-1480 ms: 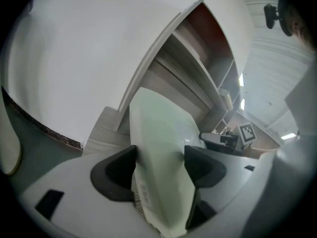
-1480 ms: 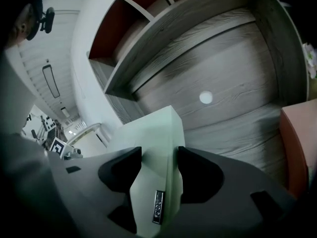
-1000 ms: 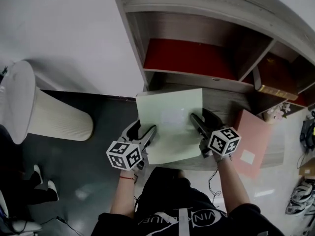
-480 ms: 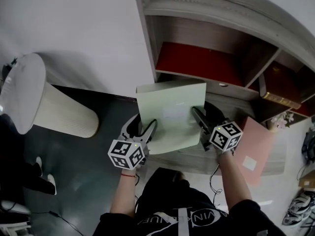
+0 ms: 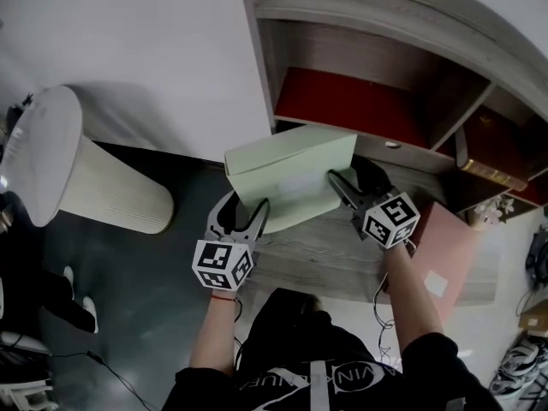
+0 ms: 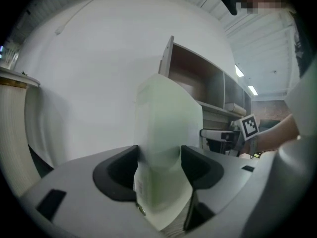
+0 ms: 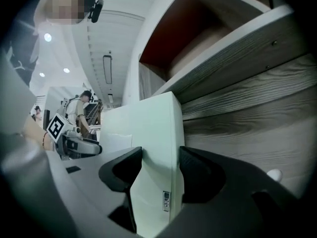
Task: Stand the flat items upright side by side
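A pale green flat box (image 5: 291, 182) hangs tilted on its long edge above the grey wooden desk (image 5: 325, 268), in front of the shelf. My left gripper (image 5: 247, 205) grips its near left end; its jaws have just been closing, and the box (image 6: 166, 123) sits pressed between them. At the right end my right gripper (image 5: 353, 178) is shut on the box (image 7: 148, 128) too. A pink flat item (image 5: 445, 247) lies flat on the desk to the right. The left gripper (image 6: 158, 157) and right gripper (image 7: 161, 165) each show the box filling the gap between their jaws.
A wooden shelf unit with a red-backed compartment (image 5: 351, 101) stands just behind the box. A dark book with a gold edge (image 5: 488, 174) leans in the right compartment. A white ribbed bin (image 5: 86, 178) stands on the dark floor at left.
The green box has risen from nearly flat on the desk to a tilt on its edge. Both grippers have lifted and rolled with it towards the shelf.
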